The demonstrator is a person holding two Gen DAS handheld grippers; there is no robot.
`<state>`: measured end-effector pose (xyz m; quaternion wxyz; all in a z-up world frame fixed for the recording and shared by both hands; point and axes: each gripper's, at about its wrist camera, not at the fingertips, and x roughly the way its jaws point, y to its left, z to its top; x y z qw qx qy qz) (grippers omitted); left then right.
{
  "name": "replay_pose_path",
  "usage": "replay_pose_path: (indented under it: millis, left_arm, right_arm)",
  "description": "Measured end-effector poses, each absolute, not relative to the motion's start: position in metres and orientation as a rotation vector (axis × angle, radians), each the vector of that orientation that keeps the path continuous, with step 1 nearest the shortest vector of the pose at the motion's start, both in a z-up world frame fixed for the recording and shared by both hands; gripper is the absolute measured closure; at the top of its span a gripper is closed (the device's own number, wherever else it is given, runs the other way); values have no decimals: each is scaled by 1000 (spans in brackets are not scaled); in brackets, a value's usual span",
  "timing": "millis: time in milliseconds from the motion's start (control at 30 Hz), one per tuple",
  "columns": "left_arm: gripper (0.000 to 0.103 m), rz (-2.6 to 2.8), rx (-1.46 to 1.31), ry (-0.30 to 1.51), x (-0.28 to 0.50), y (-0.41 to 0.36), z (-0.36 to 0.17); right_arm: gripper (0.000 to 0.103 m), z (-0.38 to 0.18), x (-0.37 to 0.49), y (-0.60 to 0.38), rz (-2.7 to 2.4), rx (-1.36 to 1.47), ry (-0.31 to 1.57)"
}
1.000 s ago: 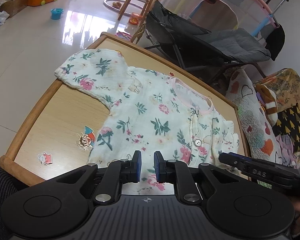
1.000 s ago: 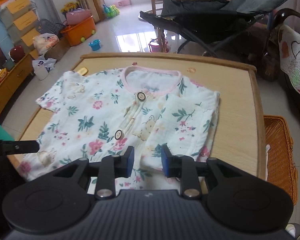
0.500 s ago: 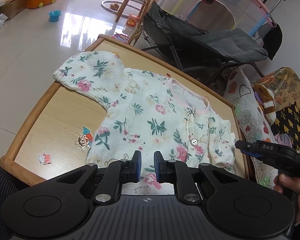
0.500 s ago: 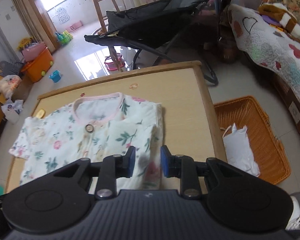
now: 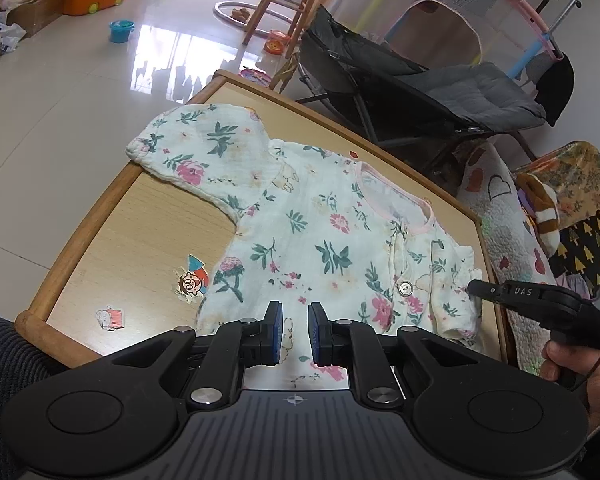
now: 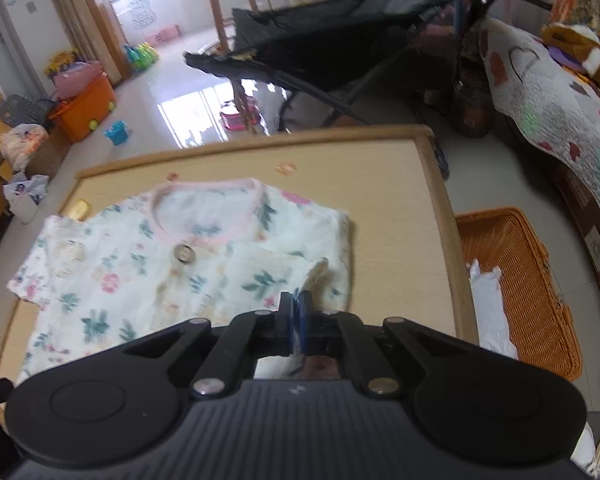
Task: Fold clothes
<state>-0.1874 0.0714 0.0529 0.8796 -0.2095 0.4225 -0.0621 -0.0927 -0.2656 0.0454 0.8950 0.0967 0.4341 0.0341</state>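
A white floral baby shirt (image 5: 308, 240) with pink collar and buttons lies face up on the wooden table (image 5: 140, 232). Its left sleeve is spread out; its right sleeve is folded in over the body. My left gripper (image 5: 293, 334) is open and empty, just above the shirt's bottom hem. My right gripper (image 6: 299, 322) is shut on the shirt's right edge (image 6: 320, 276), by the folded sleeve. The right gripper also shows in the left wrist view (image 5: 476, 289), at the shirt's right edge.
An orange wicker basket (image 6: 528, 280) with white cloth stands right of the table. A dark stroller (image 5: 420, 88) is behind the table, a quilted sofa (image 5: 508, 216) to the right. Cartoon stickers (image 5: 192, 276) are on the tabletop. Toys and bins lie on the floor.
My right gripper swung to the shirt's right side and closed on its edge; it was open before. My left gripper stayed open over the hem.
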Motion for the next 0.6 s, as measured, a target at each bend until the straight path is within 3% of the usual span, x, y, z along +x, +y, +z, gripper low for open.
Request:
replay_pose_path:
  millis: [267,600]
  left_arm:
    - [85,-131,-445,870,-188,72,56]
    - [85,-125,-451,856,-190,76,61]
  right_arm:
    - [100,73,-85,-230,191,193,848]
    - [96,50,-66,-197,254,184,885]
